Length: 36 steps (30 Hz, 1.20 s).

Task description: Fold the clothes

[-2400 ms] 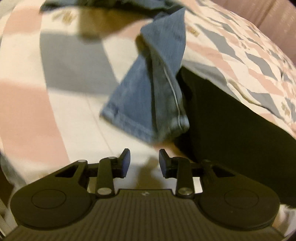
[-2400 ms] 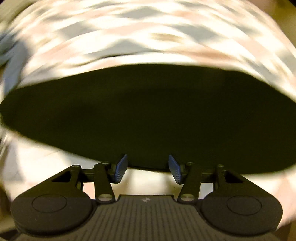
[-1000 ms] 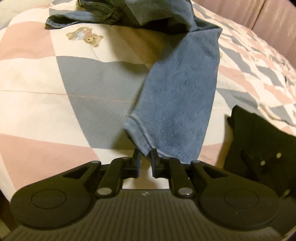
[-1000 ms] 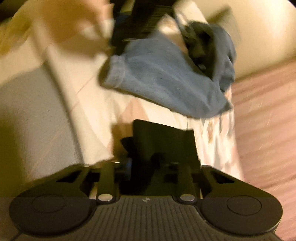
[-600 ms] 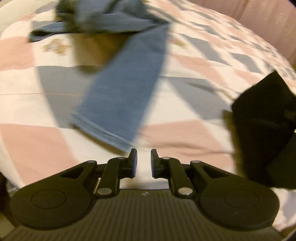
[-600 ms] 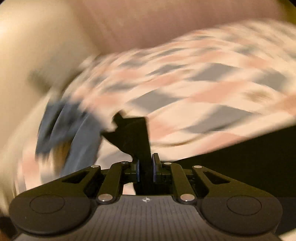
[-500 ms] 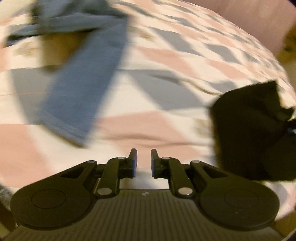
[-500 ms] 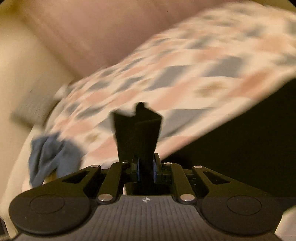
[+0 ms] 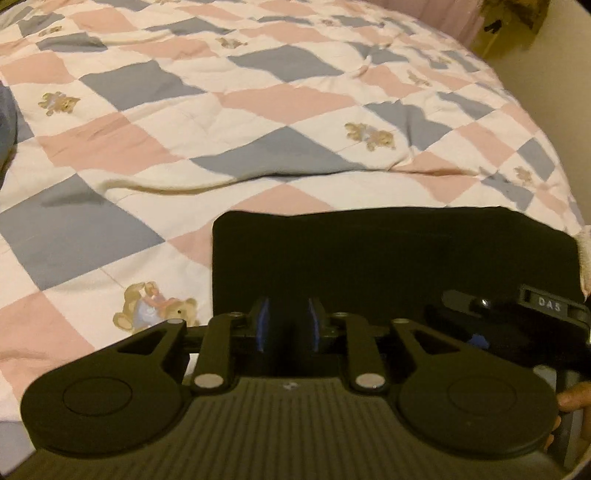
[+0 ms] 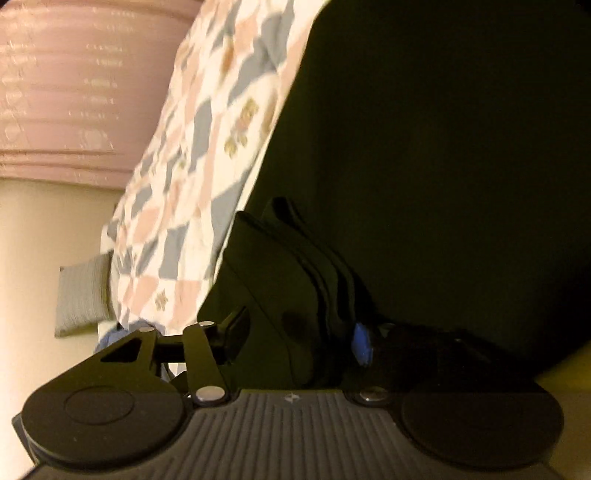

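Note:
A black garment (image 9: 388, 258), folded into a flat rectangle, lies on the checked quilt (image 9: 221, 110). My left gripper (image 9: 288, 326) hovers at its near edge, open by a narrow gap with only dark cloth showing between the pads. My right gripper (image 9: 476, 332) sits at the garment's near right corner. In the right wrist view my right gripper (image 10: 299, 336) stands wide open, and thick folds of the black garment (image 10: 443, 147) lie loose between its fingers. A patch of the blue jeans (image 9: 5, 118) shows at the far left edge.
The quilt (image 10: 207, 129) with bear prints covers the bed, creased beyond the garment. A grey pillow (image 10: 81, 295) and a pink padded panel (image 10: 74, 74) lie past the bed. A cardboard box (image 9: 509, 18) stands at the far right. A person's finger (image 9: 572, 400) holds the right tool.
The left gripper let go of the jeans leg and swung right to the black garment. The right gripper, earlier shut on that garment while carrying it, now stands open with it on the quilt.

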### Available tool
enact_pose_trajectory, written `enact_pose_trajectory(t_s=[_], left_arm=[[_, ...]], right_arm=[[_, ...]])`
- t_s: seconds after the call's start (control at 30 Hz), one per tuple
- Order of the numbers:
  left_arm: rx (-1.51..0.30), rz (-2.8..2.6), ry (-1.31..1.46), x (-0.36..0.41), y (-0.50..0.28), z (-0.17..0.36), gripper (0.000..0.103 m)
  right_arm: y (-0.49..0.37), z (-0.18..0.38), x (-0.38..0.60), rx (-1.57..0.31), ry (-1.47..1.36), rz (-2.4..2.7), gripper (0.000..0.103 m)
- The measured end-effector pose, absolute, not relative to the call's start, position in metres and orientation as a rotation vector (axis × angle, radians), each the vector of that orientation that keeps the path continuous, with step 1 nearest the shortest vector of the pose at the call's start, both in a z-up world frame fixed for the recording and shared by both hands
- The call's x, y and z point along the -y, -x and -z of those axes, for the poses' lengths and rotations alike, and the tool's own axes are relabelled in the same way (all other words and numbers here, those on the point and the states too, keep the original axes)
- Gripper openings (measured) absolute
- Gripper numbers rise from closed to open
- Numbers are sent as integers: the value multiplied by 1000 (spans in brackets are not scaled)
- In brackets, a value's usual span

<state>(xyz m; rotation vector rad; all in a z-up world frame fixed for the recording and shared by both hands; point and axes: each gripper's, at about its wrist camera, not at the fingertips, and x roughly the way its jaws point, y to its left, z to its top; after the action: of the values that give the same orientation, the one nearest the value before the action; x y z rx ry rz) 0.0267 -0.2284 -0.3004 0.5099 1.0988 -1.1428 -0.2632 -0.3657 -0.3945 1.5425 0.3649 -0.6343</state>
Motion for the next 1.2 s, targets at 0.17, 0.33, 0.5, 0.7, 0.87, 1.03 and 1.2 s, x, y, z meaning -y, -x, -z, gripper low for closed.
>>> enact_pose_trajectory(t_s=[0.17, 0.33, 0.5, 0.7, 0.87, 1.03, 1.2], left_arm=[[-1109, 1085, -550, 233, -21, 304, 18], [-1081, 1071, -574, 242, -13, 296, 18], [-1024, 1155, -582, 271, 15, 277, 20], [-1004, 1280, -634, 319, 73, 280, 21], [-984, 1376, -733, 354, 127, 288, 21], [-968, 1438, -800, 376, 159, 291, 22], [-956, 1448, -864, 396, 174, 301, 22]], right_arm=[[245, 388, 381, -498, -1382, 657, 8], [269, 340, 386, -476, -1215, 683, 6], [347, 295, 411, -414, -1087, 806, 6], [465, 285, 453, -423, -1001, 1031, 6], [544, 286, 460, -436, -973, 1141, 6], [575, 297, 470, -411, -995, 1216, 6], [586, 332, 474, -478, -1075, 1225, 6]])
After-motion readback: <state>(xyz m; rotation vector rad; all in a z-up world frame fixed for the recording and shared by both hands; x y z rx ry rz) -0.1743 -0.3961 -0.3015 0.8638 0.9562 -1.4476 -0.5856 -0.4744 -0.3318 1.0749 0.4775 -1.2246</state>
